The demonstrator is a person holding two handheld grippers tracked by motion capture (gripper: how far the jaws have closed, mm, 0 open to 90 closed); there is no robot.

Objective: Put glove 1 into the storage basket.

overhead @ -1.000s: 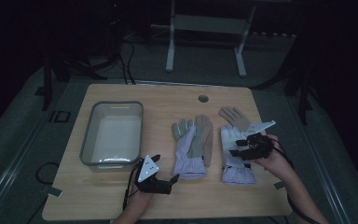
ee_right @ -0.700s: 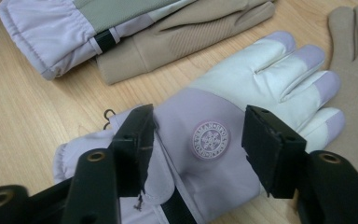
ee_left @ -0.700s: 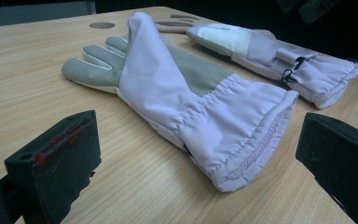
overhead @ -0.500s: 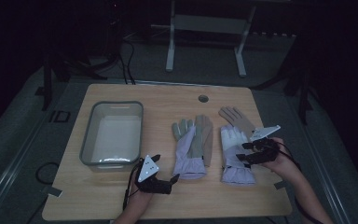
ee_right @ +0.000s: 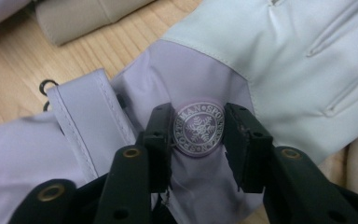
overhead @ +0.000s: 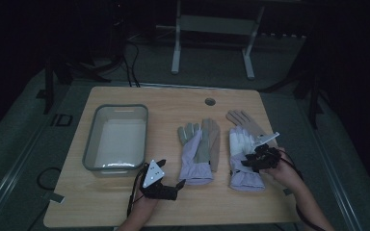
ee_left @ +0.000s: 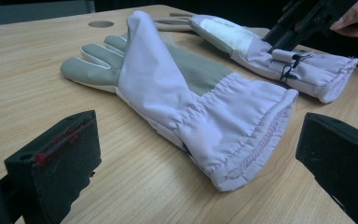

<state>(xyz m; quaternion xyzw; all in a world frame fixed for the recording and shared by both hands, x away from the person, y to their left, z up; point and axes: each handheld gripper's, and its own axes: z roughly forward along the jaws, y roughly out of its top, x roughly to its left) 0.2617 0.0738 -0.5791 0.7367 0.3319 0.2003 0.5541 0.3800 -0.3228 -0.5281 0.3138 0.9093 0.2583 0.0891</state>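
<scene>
Wood of the table [overhead: 125, 202] is carrying everything here, its surface lying under dim light with a round hole [overhead: 210, 101] near the far edge. Sitting toward the left edge is a clear plastic bin [overhead: 116, 138], the biggest thing on the surface. Lying at the middle of the surface is the left glove [overhead: 200, 151], lilac with grey fingers pointing at the far edge and its gathered cuff turned toward the near edge. Lying just beside it, toward the right edge, is the right glove [overhead: 241, 149], lilac and white, its cuff likewise facing the near edge.

The left gripper [overhead: 176, 185] is resting near the near edge, just short of the left glove's cuff; in the left gripper view its two black jaws are standing wide apart with nothing between them, the cuff lying a little way beyond.

The right gripper [overhead: 245, 162] is pressing down onto the right glove, above the cuff. Its jaws have just been closing, and in the right gripper view the fingertips [ee_right: 161, 135] are pinching in on a fold of lilac fabric, bracketing a round snowflake badge [ee_right: 198, 128] sewn on the glove. A strap [ee_right: 81, 123] with a small black ring [ee_right: 47, 86] is lying beside the left jaw in that view.
</scene>
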